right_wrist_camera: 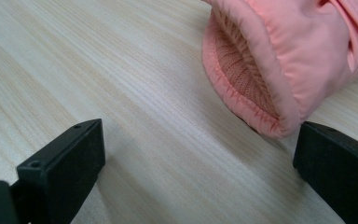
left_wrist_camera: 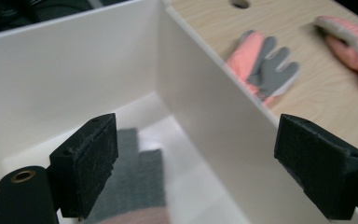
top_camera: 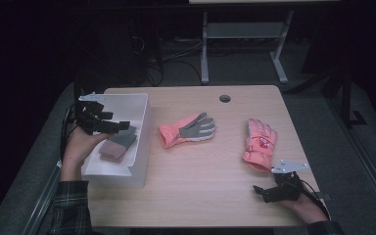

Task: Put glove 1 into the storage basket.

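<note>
A white bin [top_camera: 139,147] stands at the table's left, with a grey and pink knitted glove [top_camera: 119,145] lying inside. My left gripper [top_camera: 120,126] hovers over the bin, open, nothing between its jaws; in the left gripper view the knitted glove [left_wrist_camera: 135,182] lies below the gripper [left_wrist_camera: 209,170]. A pink glove with a grey palm [top_camera: 188,129] lies mid-table. A padded pink glove [top_camera: 260,144] lies at the right. My right gripper [top_camera: 262,193] rests low by its cuff [right_wrist_camera: 256,88], open and empty.
The light wood table [top_camera: 200,186] has a round cable hole [top_camera: 224,98] near its far edge. The bin's tall right wall [left_wrist_camera: 205,116] stands between my left gripper and the gloves on the table. Desk legs and cables lie on the dark floor beyond.
</note>
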Tool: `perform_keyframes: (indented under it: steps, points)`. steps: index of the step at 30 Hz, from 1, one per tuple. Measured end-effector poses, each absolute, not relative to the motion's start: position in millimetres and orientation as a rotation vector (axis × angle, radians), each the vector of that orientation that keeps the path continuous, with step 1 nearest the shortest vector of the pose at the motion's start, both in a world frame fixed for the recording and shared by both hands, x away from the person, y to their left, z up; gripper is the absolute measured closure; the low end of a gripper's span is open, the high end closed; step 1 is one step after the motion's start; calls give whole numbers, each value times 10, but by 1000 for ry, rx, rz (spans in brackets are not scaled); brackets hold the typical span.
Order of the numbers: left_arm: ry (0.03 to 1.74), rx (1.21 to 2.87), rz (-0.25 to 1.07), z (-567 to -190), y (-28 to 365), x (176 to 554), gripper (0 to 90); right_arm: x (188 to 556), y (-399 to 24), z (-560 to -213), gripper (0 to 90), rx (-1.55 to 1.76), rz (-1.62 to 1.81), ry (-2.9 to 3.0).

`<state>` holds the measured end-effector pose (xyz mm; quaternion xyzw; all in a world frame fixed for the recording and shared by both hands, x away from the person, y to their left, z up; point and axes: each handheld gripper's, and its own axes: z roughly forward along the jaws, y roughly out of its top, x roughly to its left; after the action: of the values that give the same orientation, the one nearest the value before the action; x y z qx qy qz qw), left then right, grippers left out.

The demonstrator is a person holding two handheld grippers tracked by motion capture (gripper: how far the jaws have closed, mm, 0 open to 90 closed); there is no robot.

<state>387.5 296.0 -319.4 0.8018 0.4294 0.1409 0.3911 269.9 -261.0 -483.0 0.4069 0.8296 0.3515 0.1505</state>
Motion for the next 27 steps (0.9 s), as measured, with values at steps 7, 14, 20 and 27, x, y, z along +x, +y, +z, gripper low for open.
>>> perform_keyframes:
  steps: [7, 14, 20, 27]
  points:
    - [975, 2038, 309, -3064, 2667, 3776, 130, 2699, -2610, -4830, 17, 1169, 1009, 2383]
    - [871, 2063, 248, -3069, 2287, 3727, 130, 2700, -2610, -4830, 17, 1168, 1010, 2382]
    - [795, 2069, 225, -3051, 2006, 3643, 132, 2700, -2610, -4830, 17, 1167, 1010, 2382]
    - [732, 2101, 203, -3092, 1698, 3563, 142, 2700, -2610, -4830, 17, 1168, 1010, 2382]
